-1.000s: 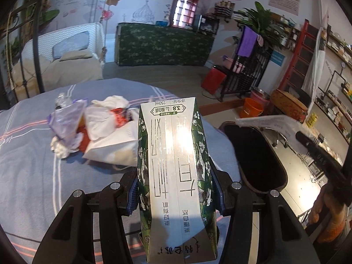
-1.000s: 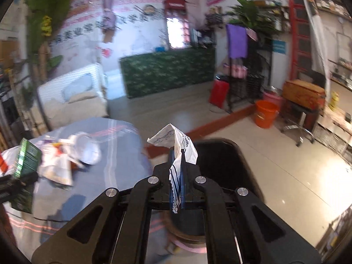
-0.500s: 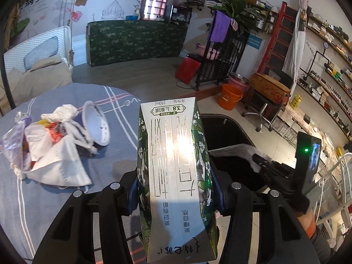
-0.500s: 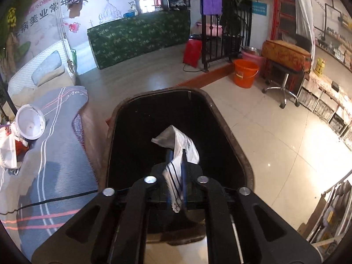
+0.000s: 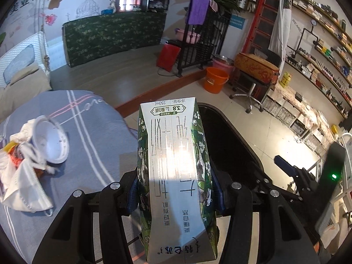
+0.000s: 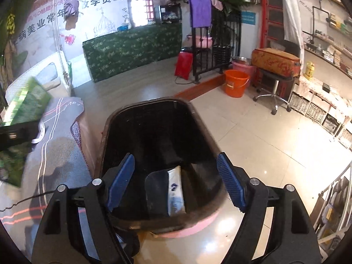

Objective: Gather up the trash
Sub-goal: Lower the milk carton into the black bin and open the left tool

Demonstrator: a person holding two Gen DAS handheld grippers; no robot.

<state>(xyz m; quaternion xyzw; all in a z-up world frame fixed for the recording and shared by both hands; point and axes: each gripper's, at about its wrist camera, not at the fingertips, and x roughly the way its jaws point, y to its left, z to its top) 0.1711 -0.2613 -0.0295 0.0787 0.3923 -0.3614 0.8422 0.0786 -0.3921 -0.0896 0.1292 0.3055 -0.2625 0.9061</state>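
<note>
My left gripper (image 5: 175, 184) is shut on a green and white milk carton (image 5: 173, 171), held at the table's right edge beside the black trash bin (image 5: 231, 154). The carton also shows blurred at the left of the right wrist view (image 6: 26, 103). My right gripper (image 6: 176, 180) is open and empty, right above the bin (image 6: 158, 132). A white wrapper (image 6: 175, 192) lies at the bottom of the bin. More trash lies on the table: white face masks (image 5: 26, 180) and a white round lid (image 5: 50, 140).
The table has a blue-grey striped cloth (image 5: 92, 136). On the tiled floor behind the bin are an orange bucket (image 6: 236, 83), a swivel stool (image 6: 272, 83) and a black metal rack (image 6: 211, 50). Shelves line the right wall.
My right gripper has opened over the bin and the wrapper it held has dropped inside. My left gripper has carried the carton rightward toward the bin.
</note>
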